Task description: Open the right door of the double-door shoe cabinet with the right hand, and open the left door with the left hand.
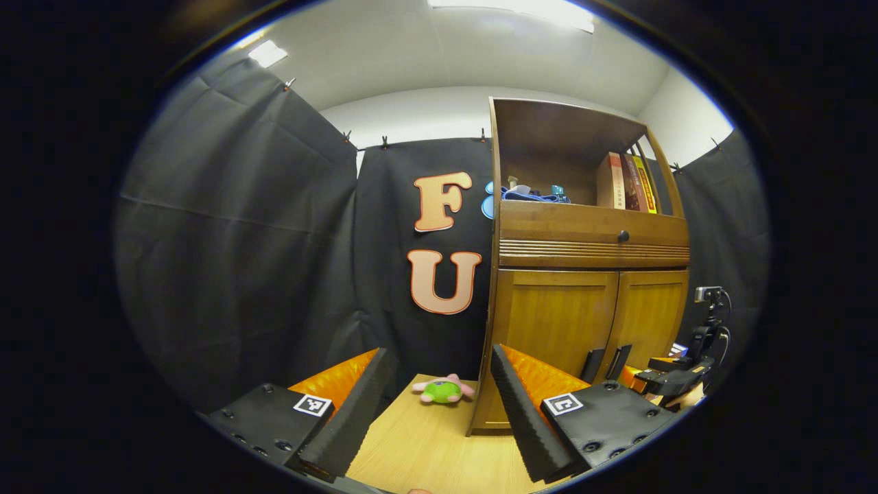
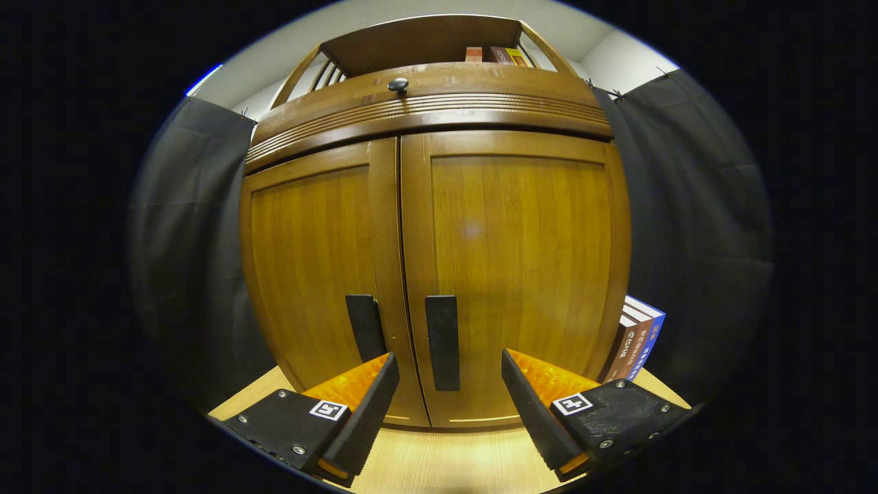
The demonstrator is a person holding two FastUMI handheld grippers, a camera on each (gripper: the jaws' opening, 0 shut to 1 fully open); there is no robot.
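Note:
The wooden shoe cabinet (image 2: 480,226) stands close in front in the right gripper view, both doors shut. Its right door's dark upright handle (image 2: 442,342) lies just ahead, between the fingers of my open right gripper (image 2: 449,405), which touch nothing. The left door's handle (image 2: 363,328) sits just left of the seam. In the left gripper view the cabinet (image 1: 555,322) stands to the right and farther off. My left gripper (image 1: 439,412) is open over the table, apart from the cabinet. The right gripper (image 1: 669,377) shows low in front of the doors.
A green and pink plush toy (image 1: 442,390) lies on the light wooden table (image 1: 425,446), left of the cabinet's base. Books (image 2: 638,339) lean beside the cabinet's right side. A drawer with a round knob (image 2: 398,85) sits above the doors. More books (image 1: 624,182) stand on the open shelf.

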